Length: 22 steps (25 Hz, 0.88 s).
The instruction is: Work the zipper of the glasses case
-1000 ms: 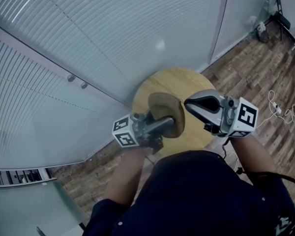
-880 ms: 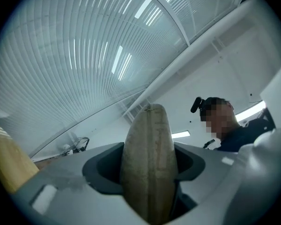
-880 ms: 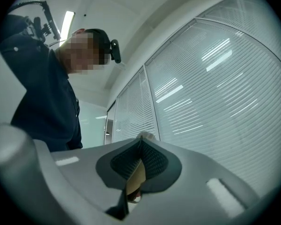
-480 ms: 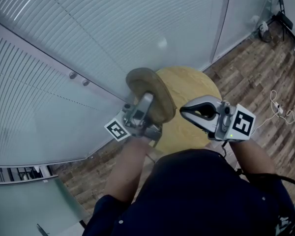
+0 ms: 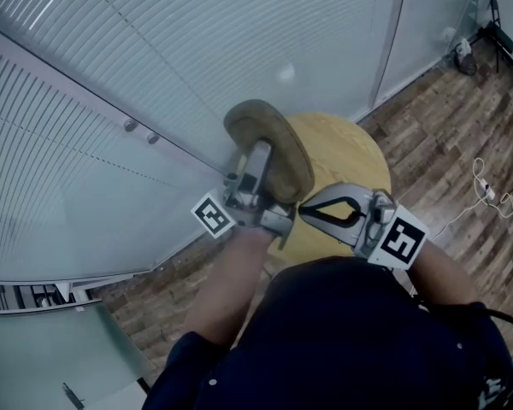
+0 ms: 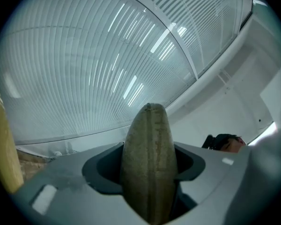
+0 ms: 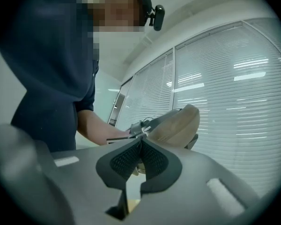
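The tan oval glasses case (image 5: 274,148) is held edge-on between the jaws of my left gripper (image 5: 261,156), lifted above the table and tilted upward. In the left gripper view the case (image 6: 149,158) fills the gap between the jaws, with its zipper seam running up the middle, and the left gripper (image 6: 149,177) is shut on it. My right gripper (image 5: 303,209) is shut, its tip right beside the case's lower end. In the right gripper view its pads (image 7: 152,158) meet, with the case (image 7: 180,123) just beyond them. I cannot make out a zipper pull.
A round wooden table (image 5: 350,156) stands below the case. A glass wall with blinds (image 5: 154,75) runs along the left and back. A white cable (image 5: 487,190) lies on the wood floor at right. The person's dark torso (image 5: 350,340) fills the bottom.
My left gripper has lifted the case up and to the left and tipped it upward. My right gripper has slid left toward the case's lower end, still shut.
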Each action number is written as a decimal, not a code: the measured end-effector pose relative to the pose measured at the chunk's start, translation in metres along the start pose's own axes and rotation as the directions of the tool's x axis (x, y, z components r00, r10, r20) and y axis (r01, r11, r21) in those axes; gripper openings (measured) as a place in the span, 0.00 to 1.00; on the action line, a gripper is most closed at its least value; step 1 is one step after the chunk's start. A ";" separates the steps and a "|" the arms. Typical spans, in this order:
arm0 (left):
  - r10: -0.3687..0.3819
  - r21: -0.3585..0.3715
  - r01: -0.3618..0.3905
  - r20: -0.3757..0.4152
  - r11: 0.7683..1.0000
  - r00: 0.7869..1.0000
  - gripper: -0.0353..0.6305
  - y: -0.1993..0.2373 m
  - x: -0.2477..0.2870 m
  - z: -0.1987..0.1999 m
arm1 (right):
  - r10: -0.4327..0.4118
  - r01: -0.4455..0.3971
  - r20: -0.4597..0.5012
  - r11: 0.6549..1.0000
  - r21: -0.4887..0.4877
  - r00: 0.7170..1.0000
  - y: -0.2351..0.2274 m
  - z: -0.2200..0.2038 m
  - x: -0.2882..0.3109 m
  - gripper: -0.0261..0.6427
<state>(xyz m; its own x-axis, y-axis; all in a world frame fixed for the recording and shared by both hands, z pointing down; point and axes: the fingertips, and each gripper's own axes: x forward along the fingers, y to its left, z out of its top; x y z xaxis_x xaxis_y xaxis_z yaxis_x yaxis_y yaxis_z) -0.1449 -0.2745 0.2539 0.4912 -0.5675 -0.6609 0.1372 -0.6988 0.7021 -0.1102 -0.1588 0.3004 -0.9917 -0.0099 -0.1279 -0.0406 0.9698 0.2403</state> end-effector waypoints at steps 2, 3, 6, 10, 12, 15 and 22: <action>0.025 -0.001 -0.025 -0.025 1.000 0.999 0.49 0.004 0.001 -0.008 | 0.016 -0.018 -0.083 1.000 -0.013 0.996 0.007 -0.018 0.002 0.05; 0.041 0.003 -0.041 -0.034 0.999 0.999 0.49 0.006 0.000 -0.011 | 0.023 -0.025 -0.109 1.000 -0.015 0.994 0.009 -0.025 0.002 0.05; 0.076 0.033 -0.075 -0.036 0.997 0.996 0.50 0.010 -0.006 -0.011 | 0.010 -0.009 -0.118 1.000 0.015 0.993 0.010 -0.032 0.001 0.05; 0.113 0.056 -0.113 -0.009 0.992 0.994 0.50 0.014 -0.024 -0.002 | 0.035 -0.018 -0.203 0.996 0.085 0.979 0.019 -0.054 -0.008 0.20; 0.129 0.036 -0.130 0.013 0.991 0.992 0.50 0.018 -0.031 0.004 | 0.068 -0.043 -0.228 0.993 0.109 0.971 0.022 -0.063 -0.015 0.36; 0.195 0.105 -0.191 -0.021 0.976 0.981 0.50 0.029 -0.038 -0.002 | 0.022 0.002 -0.188 0.992 0.127 0.982 0.008 -0.064 -0.029 0.36; 0.602 0.548 -0.434 -0.167 0.715 0.781 0.50 0.079 -0.100 -0.018 | -0.307 0.457 -0.501 0.865 0.208 0.809 -0.060 -0.144 -0.087 0.24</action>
<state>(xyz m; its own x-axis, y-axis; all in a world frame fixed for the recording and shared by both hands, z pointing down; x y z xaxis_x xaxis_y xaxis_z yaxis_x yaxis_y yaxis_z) -0.1677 -0.2653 0.3808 0.6095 -0.7912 -0.0494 -0.5865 -0.4920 0.6433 -0.0389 -0.2509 0.4357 -0.8511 -0.4275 0.3048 -0.4626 0.8851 -0.0506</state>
